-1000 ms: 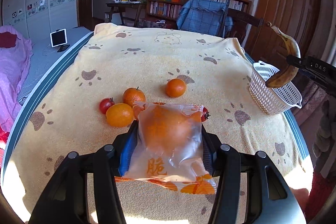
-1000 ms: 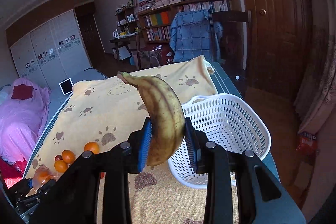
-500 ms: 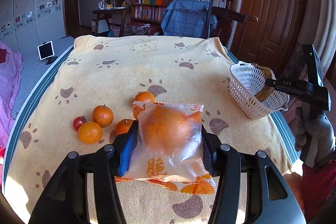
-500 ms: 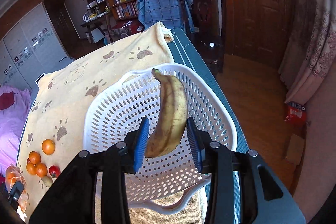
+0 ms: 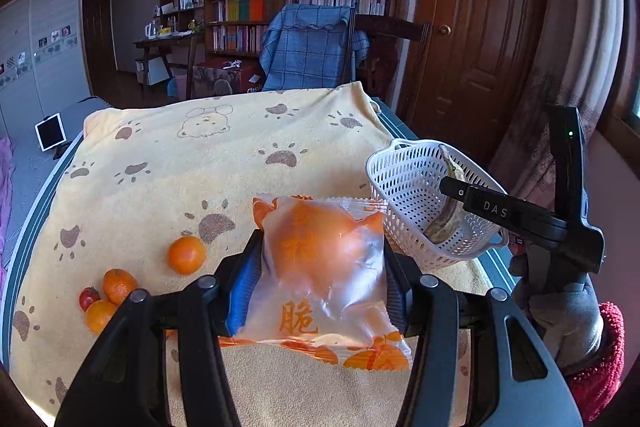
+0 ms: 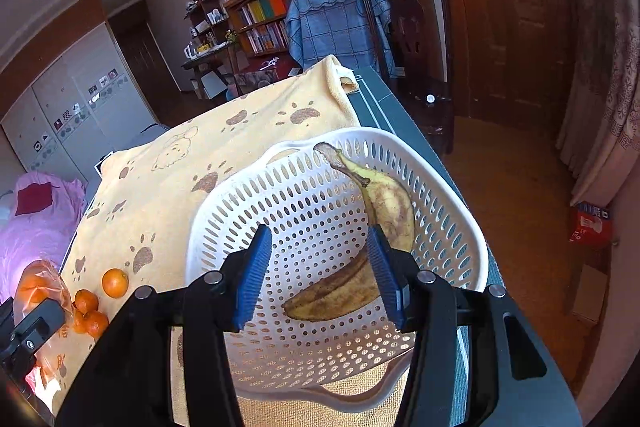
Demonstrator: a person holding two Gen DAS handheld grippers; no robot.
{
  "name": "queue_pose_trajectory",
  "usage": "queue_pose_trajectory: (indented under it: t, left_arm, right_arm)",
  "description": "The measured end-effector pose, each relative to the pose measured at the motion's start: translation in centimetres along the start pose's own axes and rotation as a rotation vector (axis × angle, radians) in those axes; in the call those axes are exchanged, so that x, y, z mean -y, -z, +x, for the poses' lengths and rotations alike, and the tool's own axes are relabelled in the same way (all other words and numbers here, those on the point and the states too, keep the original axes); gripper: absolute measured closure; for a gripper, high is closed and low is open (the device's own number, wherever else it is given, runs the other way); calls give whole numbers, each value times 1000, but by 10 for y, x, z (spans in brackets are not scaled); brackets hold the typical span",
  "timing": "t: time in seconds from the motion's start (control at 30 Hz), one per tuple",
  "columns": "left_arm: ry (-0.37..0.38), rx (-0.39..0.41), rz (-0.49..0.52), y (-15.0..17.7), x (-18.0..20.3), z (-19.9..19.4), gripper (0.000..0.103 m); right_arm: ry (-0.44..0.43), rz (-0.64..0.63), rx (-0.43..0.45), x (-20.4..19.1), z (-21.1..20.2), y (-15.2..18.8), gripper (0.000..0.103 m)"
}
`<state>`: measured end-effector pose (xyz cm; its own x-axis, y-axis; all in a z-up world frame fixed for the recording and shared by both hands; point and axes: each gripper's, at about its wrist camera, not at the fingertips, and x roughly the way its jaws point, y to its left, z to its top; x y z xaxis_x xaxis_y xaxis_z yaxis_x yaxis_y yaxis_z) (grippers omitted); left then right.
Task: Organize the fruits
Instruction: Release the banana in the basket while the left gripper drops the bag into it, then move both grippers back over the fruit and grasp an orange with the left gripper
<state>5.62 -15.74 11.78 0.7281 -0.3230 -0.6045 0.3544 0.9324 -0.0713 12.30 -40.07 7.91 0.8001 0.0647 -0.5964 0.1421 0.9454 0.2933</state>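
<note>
Left gripper point(image 5: 320, 279) all black, silver screws, ribbed blue pads; right gripper point(image 6: 316, 271) the same, "DAS" in white on its side; grey glove point(image 5: 560, 311), red fuzzy sleeve point(image 5: 600, 363).

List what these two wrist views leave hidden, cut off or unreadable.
- Left wrist view: the brown-spotted yellow banana is mostly hidden by the white perforated plastic basket wall and the right claw.
- Left wrist view: the small red fruit is partly covered by a neighbouring loose orange tangerine; its type is unclear.
- Right wrist view: the translucent bagged orange sits at the left edge, cut off behind the left claw.
- Both views: book spines are too small to read.
</note>
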Motion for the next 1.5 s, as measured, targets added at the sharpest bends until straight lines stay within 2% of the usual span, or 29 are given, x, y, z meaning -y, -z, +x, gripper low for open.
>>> queue_pose_trajectory:
  t: [0.13,0.2,0.33,0.53,0.67,0.73,0.93,1.0,1.07,1.3,1.4,1.5]
  left_arm:
    - [41,-5,12,-16,16,18,50]
    - [63,-8,21,-23,26,27,50]
    - [101,-18,41,-35,46,46,50]
    - [156,-27,75,-45,74,74,49]
    - [180,-25,76,-49,82,86,42]
    - [171,-7,74,-50,81,86,30]
    - [136,-10,28,-51,61,83,30]
    - [123,-9,11,-49,54,78,30]
    - [118,-6,-2,-48,48,73,28]
    - [84,28,3,-41,35,48,18]
    - [69,42,-9,-37,26,37,17]
    - [43,50,-14,-34,17,29,16]
  right_arm:
    - [66,44,111,9,-14,-1,52]
    - [116,80,165,16,-19,1,44]
    - [192,153,233,31,-28,4,42]
    - [264,156,325,36,-41,5,42]
    - [281,185,333,44,-43,5,42]
    - [280,192,326,47,-41,5,42]
    - [276,191,321,46,-40,6,41]
    - [278,191,328,46,-41,7,35]
    - [281,184,332,44,-40,8,34]
    - [275,159,349,39,-45,9,32]
    - [248,140,348,34,-47,7,24]
    - [204,107,337,25,-51,4,23]
